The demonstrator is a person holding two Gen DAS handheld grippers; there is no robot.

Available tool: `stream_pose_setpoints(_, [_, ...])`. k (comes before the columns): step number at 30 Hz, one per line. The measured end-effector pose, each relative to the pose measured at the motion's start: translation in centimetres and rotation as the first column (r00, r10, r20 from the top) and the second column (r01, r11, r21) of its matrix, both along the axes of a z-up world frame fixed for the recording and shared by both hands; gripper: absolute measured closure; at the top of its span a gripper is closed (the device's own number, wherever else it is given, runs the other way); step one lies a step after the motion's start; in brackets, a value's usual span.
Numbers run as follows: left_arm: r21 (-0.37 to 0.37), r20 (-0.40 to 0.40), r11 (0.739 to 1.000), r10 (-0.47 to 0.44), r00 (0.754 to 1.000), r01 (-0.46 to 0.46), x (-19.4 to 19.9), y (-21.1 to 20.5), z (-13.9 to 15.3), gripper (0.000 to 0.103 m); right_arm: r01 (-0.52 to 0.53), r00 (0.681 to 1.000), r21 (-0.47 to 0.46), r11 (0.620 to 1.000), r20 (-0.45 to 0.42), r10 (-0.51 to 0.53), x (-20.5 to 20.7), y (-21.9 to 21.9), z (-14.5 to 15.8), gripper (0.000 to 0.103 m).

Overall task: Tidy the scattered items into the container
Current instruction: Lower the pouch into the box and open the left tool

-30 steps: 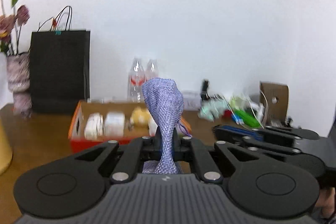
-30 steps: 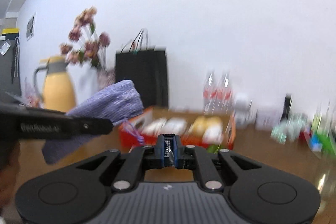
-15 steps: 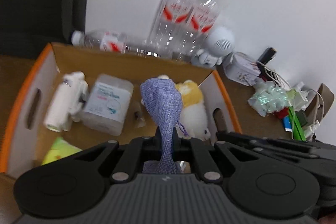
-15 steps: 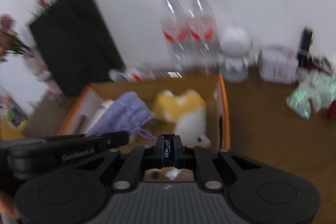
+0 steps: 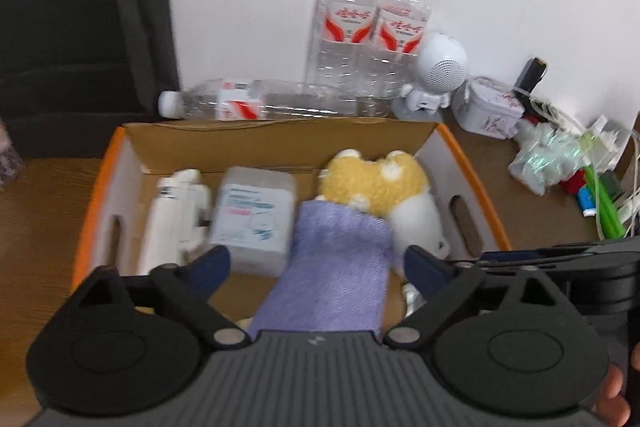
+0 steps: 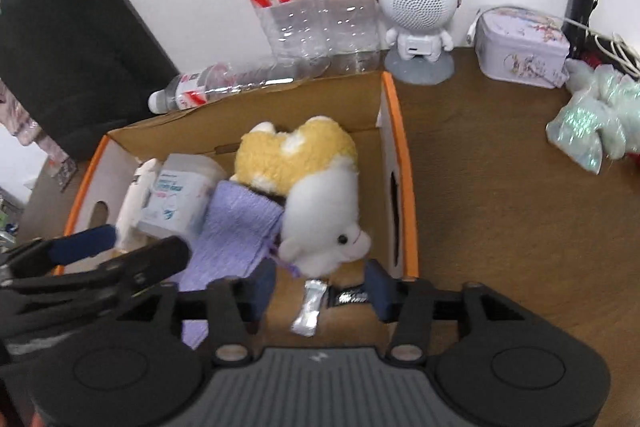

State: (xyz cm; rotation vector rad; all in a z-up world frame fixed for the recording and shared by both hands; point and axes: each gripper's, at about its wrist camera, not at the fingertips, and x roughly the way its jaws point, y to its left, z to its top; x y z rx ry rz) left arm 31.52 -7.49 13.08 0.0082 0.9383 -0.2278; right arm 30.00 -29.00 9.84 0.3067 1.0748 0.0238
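Brown bench (image 6: 500, 211). Orange-rimmed box (image 6: 394, 131) holding plush (image 6: 316, 183), purple pouch (image 5: 340, 275). Left claw (image 5: 318, 265) just sprung wide, pouch loose between fingers. Right claw (image 6: 320, 285) just opening, half-spread, empty, above silver sachet (image 6: 310, 309).

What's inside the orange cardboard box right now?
Orange box holds a plush dog, purple knit pouch, wipes pack, white bottle and foil sachets. Anything beneath them is covered.
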Motion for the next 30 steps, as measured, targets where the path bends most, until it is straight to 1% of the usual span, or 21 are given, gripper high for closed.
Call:
stream_pose_setpoints(1, [0.029, -0.011, 0.999, 0.012, 1.000, -0.012, -0.2, 0.2, 0.3, 0.001, -0.007, 1.000, 0.000, 1.000, -0.004, 0.007, -0.2, 0.2, 0.1, 0.044])
stream_pose_setpoints(3, [0.077, -0.043, 0.997, 0.026, 0.999, -0.023, -0.6, 0.6, 0.5, 0.000, -0.022, 1.000, -0.005, 1.000, -0.012, 0.022, -0.6, 0.8, 0.6, 0.039])
stream_pose_setpoints(6, [0.124, -0.063, 0.992, 0.029, 0.998, -0.021, -1.6, 1.4, 0.9, 0.000, -0.054, 0.998, -0.019, 0.998, -0.021, 0.054, -1.4, 2.0, 1.7, 0.035])
stream_pose_setpoints(9, [0.133, -0.063, 0.990, 0.050, 0.997, -0.042, -2.9, 2.3, 1.8, 0.000, -0.074, 0.997, -0.044, 0.996, -0.025, 0.073, -2.4, 2.9, 2.9, 0.034])
stream_pose_setpoints(12, [0.136, -0.054, 0.989, 0.059, 0.997, -0.051, -4.2, 2.8, 3.4, 0.000, -0.084, 0.996, -0.048, 0.995, -0.008, 0.084, -3.7, 3.6, 4.7, 0.032])
stream_pose_setpoints(17, [0.117, 0.014, 0.992, 0.051, 0.999, -0.053, -7.6, 3.2, 5.8, 0.000, -0.083, 0.995, -0.073, 0.994, 0.054, 0.087, -6.5, 4.4, 8.0, 0.027])
stream_pose_setpoints(19, [0.109, 0.057, 0.991, 0.073, 0.996, -0.079, -9.5, 3.4, 6.4, 0.000, -0.072, 0.992, -0.092, 0.993, 0.096, 0.081, -8.3, 4.8, 9.1, 0.026])
stream_pose_setpoints(21, [0.104, 0.129, 0.990, 0.079, 0.988, -0.092, -12.1, 3.4, 6.8, 0.000, -0.074, 0.983, -0.092, 0.993, 0.160, 0.088, -10.5, 5.2, 9.8, 0.024])
stream_pose_setpoints(23, [0.117, 0.212, 0.988, 0.077, 0.974, -0.104, -15.2, 3.2, 6.8, 0.000, -0.070, 0.967, -0.089, 0.994, 0.238, 0.089, -13.2, 5.6, 10.0, 0.020])
stream_pose_setpoints(24, [0.110, 0.263, 0.987, 0.081, 0.961, -0.113, -16.8, 3.2, 6.7, 0.000, -0.060, 0.955, -0.092, 0.994, 0.283, 0.084, -14.8, 5.8, 10.0, 0.017])
stream_pose_setpoints(26, [0.069, 0.350, 0.991, 0.086, 0.933, -0.117, -19.8, 3.6, 6.0, 0.000, -0.035, 0.922, -0.113, 0.993, 0.381, 0.076, -18.2, 6.3, 9.5, 0.015])
stream_pose_setpoints(28, [0.015, 0.410, 0.992, 0.107, 0.906, -0.124, -22.9, 4.1, 4.8, 0.000, -0.016, 0.880, -0.135, 0.991, 0.468, 0.078, -21.4, 6.9, 8.6, 0.011])
stream_pose_setpoints(29, [0.001, 0.433, 0.992, 0.114, 0.894, -0.127, -24.3, 4.3, 4.1, 0.000, -0.011, 0.860, -0.146, 0.989, 0.503, 0.084, -23.0, 7.2, 7.9, 0.009])
stream_pose_setpoints(30, [0.002, 0.454, 0.992, 0.113, 0.884, -0.128, -25.8, 4.3, 3.3, 0.000, -0.005, 0.842, -0.156, 0.988, 0.532, 0.088, -24.4, 7.4, 7.0, 0.005])
